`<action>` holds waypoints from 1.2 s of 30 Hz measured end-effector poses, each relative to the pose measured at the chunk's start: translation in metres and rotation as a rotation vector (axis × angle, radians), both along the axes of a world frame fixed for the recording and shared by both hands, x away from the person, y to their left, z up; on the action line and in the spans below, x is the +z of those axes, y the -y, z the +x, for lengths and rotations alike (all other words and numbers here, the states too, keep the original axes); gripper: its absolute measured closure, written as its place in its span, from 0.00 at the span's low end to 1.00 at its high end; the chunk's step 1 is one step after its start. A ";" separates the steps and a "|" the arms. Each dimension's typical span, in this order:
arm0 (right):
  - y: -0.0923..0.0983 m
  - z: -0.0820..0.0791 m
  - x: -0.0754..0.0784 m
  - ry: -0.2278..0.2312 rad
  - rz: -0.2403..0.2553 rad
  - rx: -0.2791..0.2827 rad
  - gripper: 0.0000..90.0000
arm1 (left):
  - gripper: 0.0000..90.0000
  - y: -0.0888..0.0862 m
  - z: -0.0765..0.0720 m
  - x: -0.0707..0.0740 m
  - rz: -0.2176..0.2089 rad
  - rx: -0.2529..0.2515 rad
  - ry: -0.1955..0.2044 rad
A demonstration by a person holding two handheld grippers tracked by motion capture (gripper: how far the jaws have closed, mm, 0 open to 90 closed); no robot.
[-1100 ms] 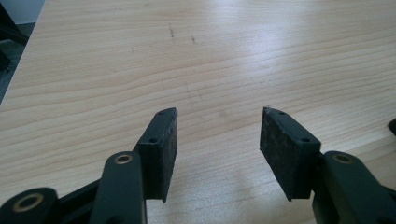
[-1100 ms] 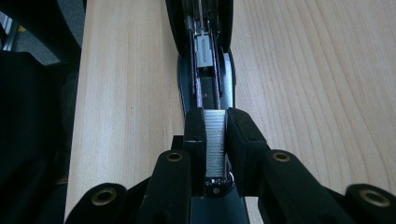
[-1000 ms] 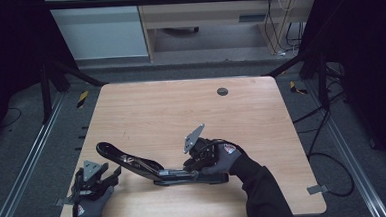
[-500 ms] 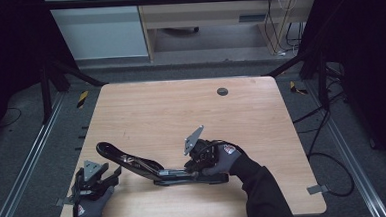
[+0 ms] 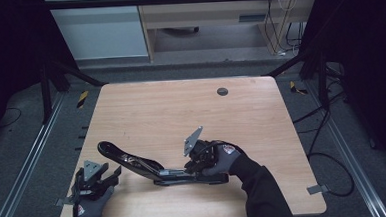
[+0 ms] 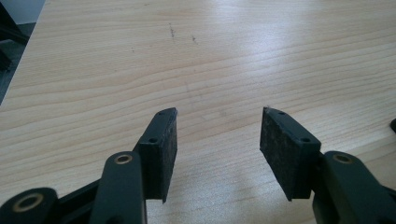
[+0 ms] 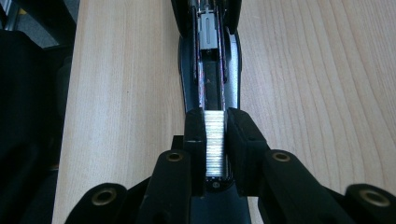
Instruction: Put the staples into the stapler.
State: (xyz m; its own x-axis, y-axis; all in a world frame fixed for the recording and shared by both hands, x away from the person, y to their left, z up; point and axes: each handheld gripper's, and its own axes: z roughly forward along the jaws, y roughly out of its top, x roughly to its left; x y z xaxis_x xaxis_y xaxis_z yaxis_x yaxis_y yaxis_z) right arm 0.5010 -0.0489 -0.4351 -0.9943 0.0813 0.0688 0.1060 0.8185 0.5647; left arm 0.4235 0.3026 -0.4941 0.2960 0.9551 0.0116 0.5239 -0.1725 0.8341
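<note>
A black stapler (image 5: 149, 166) lies opened flat on the table, magazine channel exposed. A silver staple strip (image 7: 215, 140) sits over its channel.

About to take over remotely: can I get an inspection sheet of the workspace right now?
Surface: wooden table, bare apart from a dark round spot.
Job's things: black stapler lying opened; strip of staples over its channel.
Clutter: nothing seen.
Grippers: right gripper shut on the strip of staples; left gripper open, nothing between its fingers.
Cables: several on the floor right of the table.
Surroundings: black frame bars, wooden bench behind.
</note>
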 end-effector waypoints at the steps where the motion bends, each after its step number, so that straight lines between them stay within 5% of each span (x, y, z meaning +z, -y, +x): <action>1: 0.000 0.000 0.000 0.002 -0.003 0.000 0.87 | 0.51 0.000 0.000 0.000 0.000 -0.001 0.000; 11: 0.000 -0.002 -0.001 0.008 -0.010 -0.006 0.86 | 0.51 0.000 0.000 0.000 -0.001 -0.002 0.001; 22: 0.016 -0.002 0.003 0.029 0.039 -0.083 0.84 | 0.51 0.000 -0.001 0.001 -0.007 0.002 0.006; 36: 0.041 -0.008 0.012 0.121 0.139 -0.330 0.79 | 0.50 -0.003 -0.005 0.009 -0.071 -0.004 0.036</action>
State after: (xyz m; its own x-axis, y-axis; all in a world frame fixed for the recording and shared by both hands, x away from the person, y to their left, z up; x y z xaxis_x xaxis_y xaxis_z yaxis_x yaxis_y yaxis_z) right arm 0.4933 -0.0899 -0.4235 -0.9176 0.3972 -0.0150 0.2770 0.6659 0.6927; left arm 0.4187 0.3057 -0.4851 0.3003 0.9528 -0.0455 0.4926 -0.1140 0.8627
